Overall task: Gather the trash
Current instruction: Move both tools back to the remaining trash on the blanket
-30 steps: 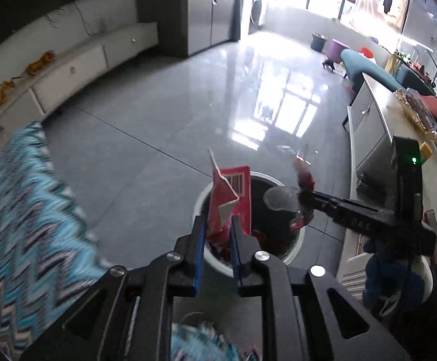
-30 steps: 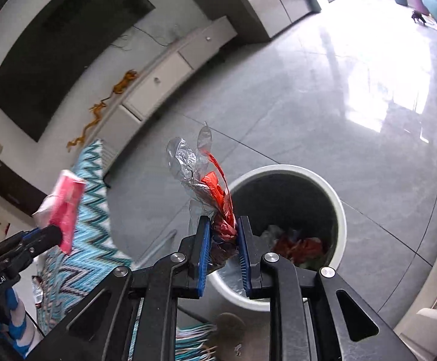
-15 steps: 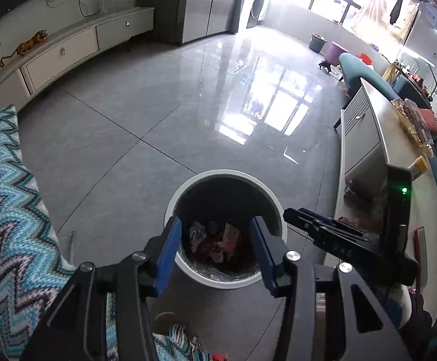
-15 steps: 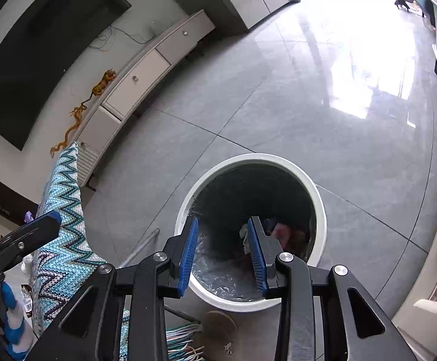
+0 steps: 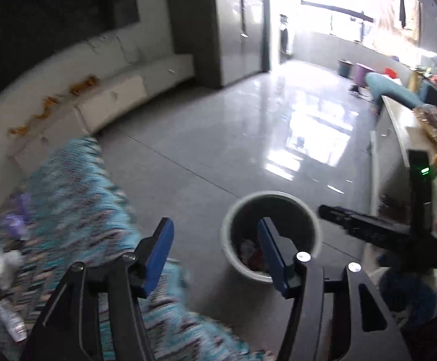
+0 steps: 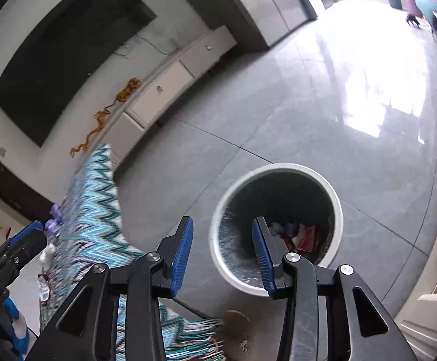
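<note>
Presently both grippers are spread wide and carry nothing. The left gripper [image 5: 215,246] hangs above the floor, just left of a round white trash bin [image 5: 271,270], and its view is smeared by motion. The right gripper [image 6: 223,249] is poised near the bin [image 6: 337,204], with its right blue finger in front of the bin's mouth. Crumpled wrappers [image 6: 299,234] lie at the bottom of the bin, red and white among them.

To the left is a table covered by a blue zigzag cloth [image 6: 95,195]. On its left part lie more scraps: something white and crumpled [image 5: 6,266], a purple piece [image 5: 17,222] farther off, and a clear wrapper [image 5: 9,322] nearest.

The step in hand appears to be a return to the table for the next piece. To do it well, each gripper would best stay spread until its fingers straddle one scrap, then close on the scrap alone, not on the cloth, whose weave could catch and drag. Light wrappers slip easily, so a grip on a bunched part seems safer than on a flat edge. The two grippers are near each other, so separate targets would avoid a collision.
</note>
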{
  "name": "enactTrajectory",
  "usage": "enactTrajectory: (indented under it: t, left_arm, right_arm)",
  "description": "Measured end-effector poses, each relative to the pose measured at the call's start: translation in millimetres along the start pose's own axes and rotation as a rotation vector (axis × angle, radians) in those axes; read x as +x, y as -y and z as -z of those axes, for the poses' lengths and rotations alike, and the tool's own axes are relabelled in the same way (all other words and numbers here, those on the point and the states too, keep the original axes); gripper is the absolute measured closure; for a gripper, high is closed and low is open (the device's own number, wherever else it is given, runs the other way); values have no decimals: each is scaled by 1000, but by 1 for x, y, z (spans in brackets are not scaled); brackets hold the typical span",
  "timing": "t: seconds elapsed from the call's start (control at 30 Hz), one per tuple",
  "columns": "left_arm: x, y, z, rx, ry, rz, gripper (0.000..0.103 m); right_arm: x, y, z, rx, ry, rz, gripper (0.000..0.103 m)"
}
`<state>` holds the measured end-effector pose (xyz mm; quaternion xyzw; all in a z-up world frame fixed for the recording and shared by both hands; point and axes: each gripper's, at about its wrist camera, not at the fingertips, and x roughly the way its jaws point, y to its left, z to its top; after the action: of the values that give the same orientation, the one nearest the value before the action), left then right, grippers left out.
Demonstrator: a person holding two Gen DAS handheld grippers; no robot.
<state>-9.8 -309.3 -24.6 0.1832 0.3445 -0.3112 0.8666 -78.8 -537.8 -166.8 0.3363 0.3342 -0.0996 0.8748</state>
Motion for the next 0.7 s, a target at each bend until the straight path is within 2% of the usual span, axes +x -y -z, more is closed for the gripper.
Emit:
enactTrajectory:
  t: [0.03, 0.2, 0.3, 0.7]
  left_arm:
    - [-10, -5, 3, 0, 18, -40, 47]
    - [-47, -25, 15, -28, 88, -141, 46]
    - [-67, -41, 25, -56, 121, -186, 38]
    - [-122, -96, 54, -157, 199, -274, 35]
  right_arm:
    - [-6, -9, 0, -22, 10, -12, 58]
    - [-32, -48, 0, -117, 57, -58, 54]
    - [-45, -70, 0, -164, 81, -86, 53]
    - [-68, -144, 14, -299, 97, -160, 52]
